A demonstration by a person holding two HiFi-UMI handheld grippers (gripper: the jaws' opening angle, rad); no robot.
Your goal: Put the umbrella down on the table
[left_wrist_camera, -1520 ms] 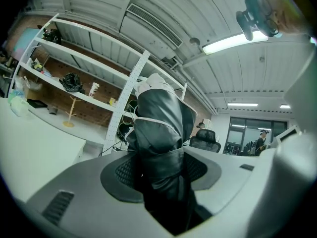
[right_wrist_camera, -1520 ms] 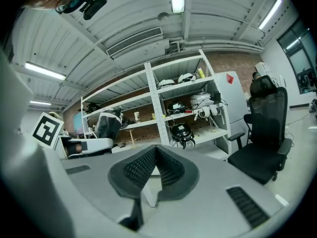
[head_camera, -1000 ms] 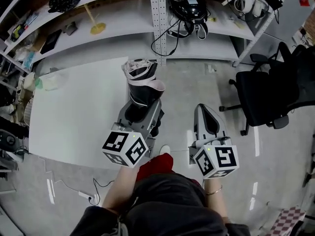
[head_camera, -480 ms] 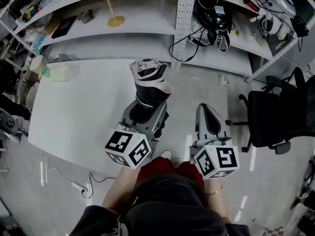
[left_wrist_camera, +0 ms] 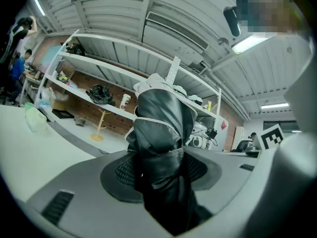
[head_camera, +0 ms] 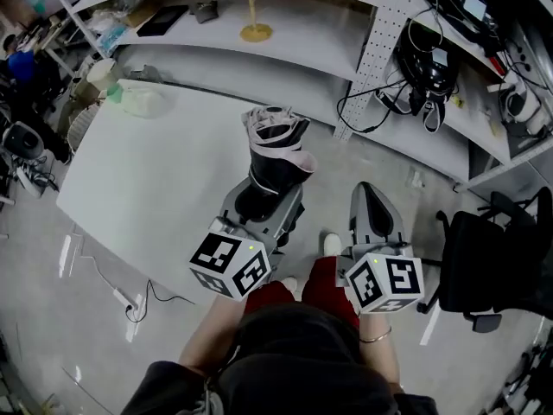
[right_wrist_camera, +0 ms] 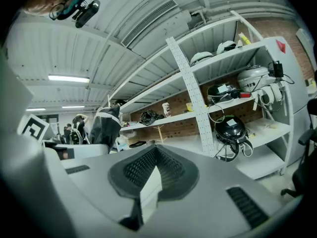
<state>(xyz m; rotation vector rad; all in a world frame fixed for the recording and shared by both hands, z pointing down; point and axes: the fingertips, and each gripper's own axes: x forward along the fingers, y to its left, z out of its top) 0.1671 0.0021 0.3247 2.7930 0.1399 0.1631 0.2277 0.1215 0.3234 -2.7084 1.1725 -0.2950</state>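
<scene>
The white counter (head_camera: 147, 171) lies to my left. The folded umbrella (head_camera: 275, 158), black fabric with pale trim, juts far-ward from my left gripper (head_camera: 259, 199), which is clamped on its near end. It hangs over the counter's right edge, not yet set down. I judge it light, soft and slick outside but stiff at the core, so a grip across the bundled shaft suits it. My right gripper (head_camera: 371, 199) is closed and empty.

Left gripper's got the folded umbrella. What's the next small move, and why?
Probably carry it leftward, over the table. The left gripper has its fingers clamped on the folded umbrella, which in the head view hangs beside the table's right edge, mostly above the floor. Lowering it here would likely miss, and the bare tabletop lies to its left.
</scene>
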